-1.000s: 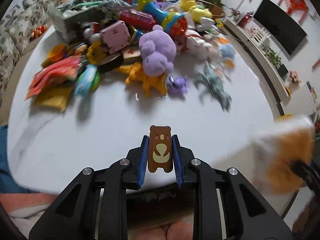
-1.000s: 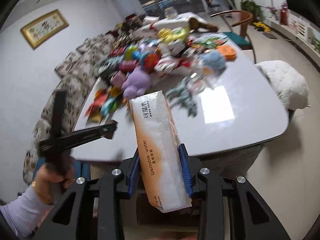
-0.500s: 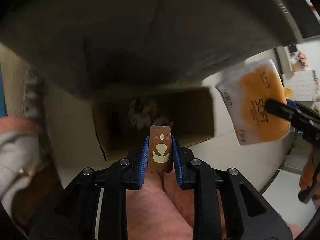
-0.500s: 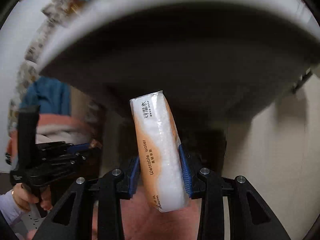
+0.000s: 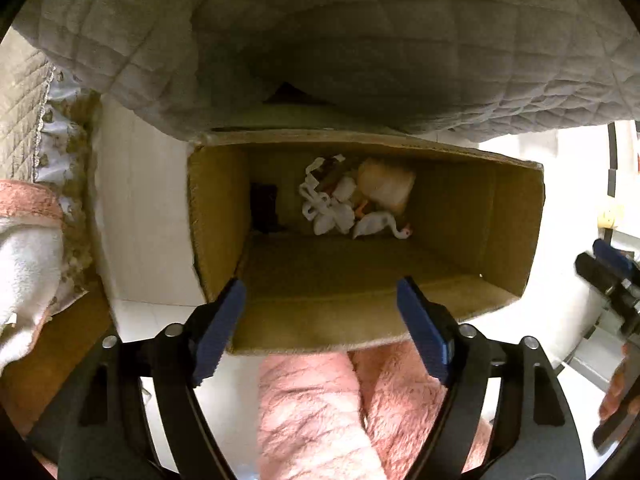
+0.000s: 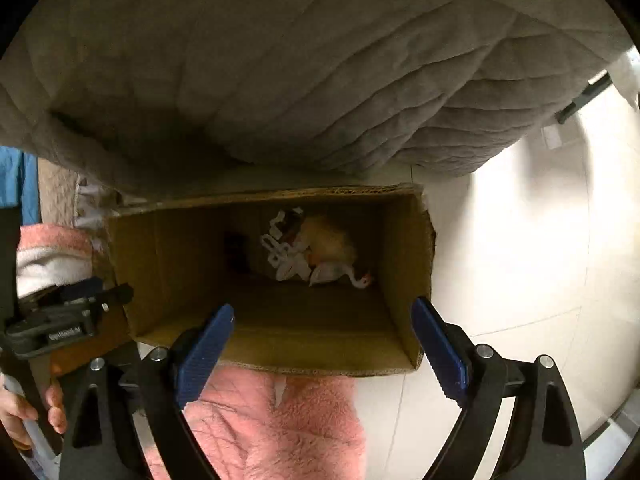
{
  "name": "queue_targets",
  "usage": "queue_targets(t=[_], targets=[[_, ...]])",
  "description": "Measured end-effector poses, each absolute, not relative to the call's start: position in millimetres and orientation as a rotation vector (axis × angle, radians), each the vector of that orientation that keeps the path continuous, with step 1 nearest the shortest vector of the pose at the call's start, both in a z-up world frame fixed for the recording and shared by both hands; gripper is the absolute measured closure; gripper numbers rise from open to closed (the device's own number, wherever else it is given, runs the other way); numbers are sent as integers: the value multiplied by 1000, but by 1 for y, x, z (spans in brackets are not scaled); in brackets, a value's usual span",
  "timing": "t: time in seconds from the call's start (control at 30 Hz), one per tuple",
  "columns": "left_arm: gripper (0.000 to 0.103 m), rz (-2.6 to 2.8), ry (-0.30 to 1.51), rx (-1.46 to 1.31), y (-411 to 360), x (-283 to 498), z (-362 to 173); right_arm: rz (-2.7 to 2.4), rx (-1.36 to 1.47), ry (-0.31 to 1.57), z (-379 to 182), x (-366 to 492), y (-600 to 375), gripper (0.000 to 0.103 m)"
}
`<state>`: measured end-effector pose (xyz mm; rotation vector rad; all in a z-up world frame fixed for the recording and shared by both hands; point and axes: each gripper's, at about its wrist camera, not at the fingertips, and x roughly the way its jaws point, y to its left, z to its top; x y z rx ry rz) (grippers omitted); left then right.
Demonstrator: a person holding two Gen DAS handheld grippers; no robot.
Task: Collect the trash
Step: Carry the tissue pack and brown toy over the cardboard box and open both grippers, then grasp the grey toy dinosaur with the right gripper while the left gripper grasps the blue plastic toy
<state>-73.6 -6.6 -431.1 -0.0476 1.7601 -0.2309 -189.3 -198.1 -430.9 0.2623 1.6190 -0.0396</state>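
Pale floor tiles are lying under a cardboard box (image 5: pixel 516 240) that is sitting half beneath a grey quilted cover (image 5: pixel 360 40), and you are holding both tools over its open top. Your left gripper (image 5: pixel 320 328) is spreading its jaws with nothing between them, and your right gripper (image 6: pixel 324 348) is opening the same way, also empty. Down at the far end of the box the trash is resting: a tissue pack (image 5: pixel 386 186), crumpled white scraps (image 5: pixel 326 208) and a small white bird figure (image 5: pixel 380 226), with a dark piece (image 5: pixel 264 208) beside them in the left view.

From here the risk is in lifting out. The cover is hanging low over the box, so a fast rise could be snagging a blue pad on it. Your pink fleece legs (image 6: pixel 280 428) are pressing against the near wall; shifting them could be nudging the box off line, so later drops miss it.
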Motion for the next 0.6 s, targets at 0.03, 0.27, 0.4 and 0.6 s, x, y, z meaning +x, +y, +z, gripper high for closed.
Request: queue_targets(t=[0.03,0.27,0.4,0.6], targets=[[25,-238,1761,-41,-6,-76,-423,-32,281,1595,-415,-186,-203,14],[20,-293,1680,-88,1,-85,-338,123,383,1234,-245,-155,-215,5],[17,-317,1614,-159,5,-89,-287,77,312,1003,-162,-108,-231,5],[17,-282,1532,-291,18,-89,-240,-7,264,983,-158,-17,-262,5]])
